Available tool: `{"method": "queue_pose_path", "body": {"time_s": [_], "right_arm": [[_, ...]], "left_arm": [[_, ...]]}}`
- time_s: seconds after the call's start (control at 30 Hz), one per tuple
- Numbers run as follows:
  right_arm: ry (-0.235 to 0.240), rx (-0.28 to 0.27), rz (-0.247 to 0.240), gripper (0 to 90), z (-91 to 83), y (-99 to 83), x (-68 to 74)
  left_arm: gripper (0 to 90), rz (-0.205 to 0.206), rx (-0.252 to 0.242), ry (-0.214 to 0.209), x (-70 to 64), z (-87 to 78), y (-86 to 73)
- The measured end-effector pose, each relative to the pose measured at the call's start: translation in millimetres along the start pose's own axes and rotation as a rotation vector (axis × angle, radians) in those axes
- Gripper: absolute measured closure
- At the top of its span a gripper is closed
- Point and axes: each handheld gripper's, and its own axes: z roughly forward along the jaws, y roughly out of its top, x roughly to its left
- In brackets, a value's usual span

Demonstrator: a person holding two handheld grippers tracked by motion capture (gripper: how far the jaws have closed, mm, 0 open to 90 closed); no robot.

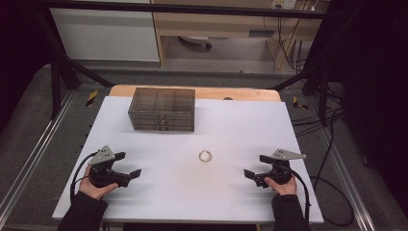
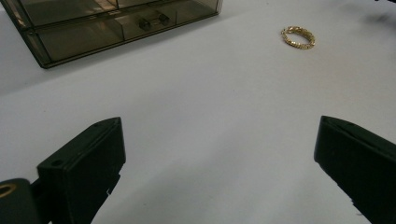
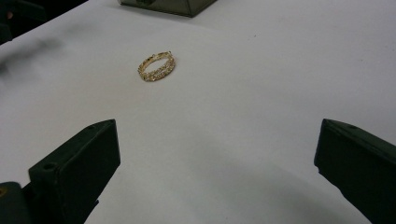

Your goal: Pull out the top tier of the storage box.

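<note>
My left gripper rests on the white table well to the left of the gold bracelet, jaws spread wide with nothing between them. My right gripper sits well to the bracelet's right, equally agape. Beyond the bracelet stands a smoky drawer box.

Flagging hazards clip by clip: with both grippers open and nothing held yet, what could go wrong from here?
The gold bracelet lies flat and thin on the white table, so wide jaws may skid it away rather than catch it. The smoky drawer box looks light and its drawers appear shut; a pull on a small handle might drag the whole box.
</note>
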Motion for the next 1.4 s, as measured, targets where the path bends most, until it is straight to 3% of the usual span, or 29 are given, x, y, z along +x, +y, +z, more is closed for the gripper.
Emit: {"method": "queue_pose_path", "body": {"time_s": [0.8, 1.4], "right_arm": [[-0.008, 0.005, -0.009, 1.1, -0.6, 0.5, 1.0], [-0.007, 0.012, -0.009, 1.1, 0.3, 0.3, 1.4]], "left_arm": [[1.7, 0.058, 0.0, 0.019, -1.9, -0.3, 13.7], [1.7, 0.153, 0.033, 0.059, -4.9, 3.4, 26.7]]}}
